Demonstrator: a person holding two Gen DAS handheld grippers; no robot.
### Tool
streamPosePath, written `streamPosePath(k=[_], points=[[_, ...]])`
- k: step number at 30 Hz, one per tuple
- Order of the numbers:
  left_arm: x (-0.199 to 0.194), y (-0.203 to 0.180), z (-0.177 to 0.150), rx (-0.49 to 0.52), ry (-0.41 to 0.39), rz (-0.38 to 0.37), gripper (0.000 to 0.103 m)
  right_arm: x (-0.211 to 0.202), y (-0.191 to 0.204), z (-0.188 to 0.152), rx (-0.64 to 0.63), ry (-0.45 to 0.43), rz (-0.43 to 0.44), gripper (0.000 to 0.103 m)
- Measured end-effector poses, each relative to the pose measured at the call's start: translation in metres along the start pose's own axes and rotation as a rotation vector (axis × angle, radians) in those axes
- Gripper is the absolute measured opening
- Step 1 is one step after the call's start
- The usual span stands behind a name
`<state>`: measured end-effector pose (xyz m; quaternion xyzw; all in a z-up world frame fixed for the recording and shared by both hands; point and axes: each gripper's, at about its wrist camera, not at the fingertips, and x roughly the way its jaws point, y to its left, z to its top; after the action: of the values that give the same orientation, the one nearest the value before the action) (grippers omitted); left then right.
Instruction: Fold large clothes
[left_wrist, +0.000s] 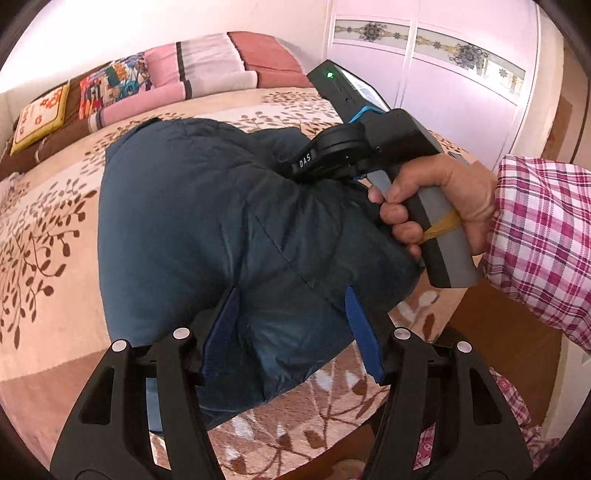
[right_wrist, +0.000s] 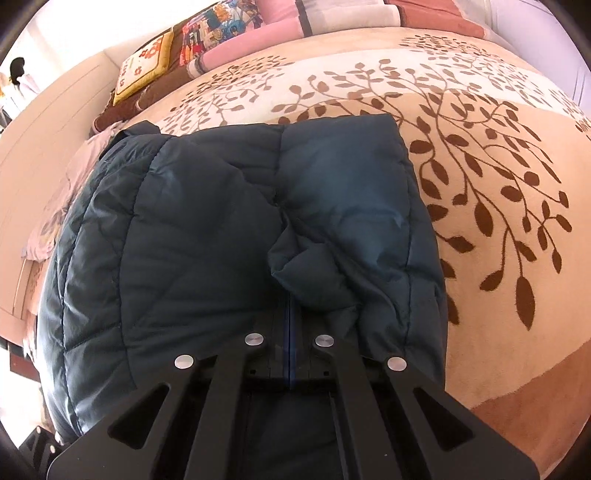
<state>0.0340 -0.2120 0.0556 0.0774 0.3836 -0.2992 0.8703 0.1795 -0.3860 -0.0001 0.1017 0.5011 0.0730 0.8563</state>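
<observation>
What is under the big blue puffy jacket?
The jacket lies on a bed blanket with brown leaves, which shows all around it. A pale cloth peeks out at one edge. Anything else beneath is covered.

Jacket (right_wrist: 221, 229) on bed (right_wrist: 498, 155), pillows (right_wrist: 258, 40) behind.

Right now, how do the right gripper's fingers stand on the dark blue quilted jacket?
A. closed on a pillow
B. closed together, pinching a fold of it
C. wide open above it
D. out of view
B: the right gripper has its blue pads pressed together, with a fold of the jacket bunched at their tips.
</observation>
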Motion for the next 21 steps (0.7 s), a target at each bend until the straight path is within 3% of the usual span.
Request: streamPosePath(k=[9, 21], points=[[-0.027, 0.021, -0.001, -0.122, -0.004, -0.102, 0.059, 0.001, 0.005, 0.002, 0.003, 0.003, -0.046, 0.0], [-0.062, 0.05, -0.015, -0.188, -0.045, 0.008, 0.064, -0.002, 0.021, 0.004, -0.022, -0.004, -0.158, 0.0]])
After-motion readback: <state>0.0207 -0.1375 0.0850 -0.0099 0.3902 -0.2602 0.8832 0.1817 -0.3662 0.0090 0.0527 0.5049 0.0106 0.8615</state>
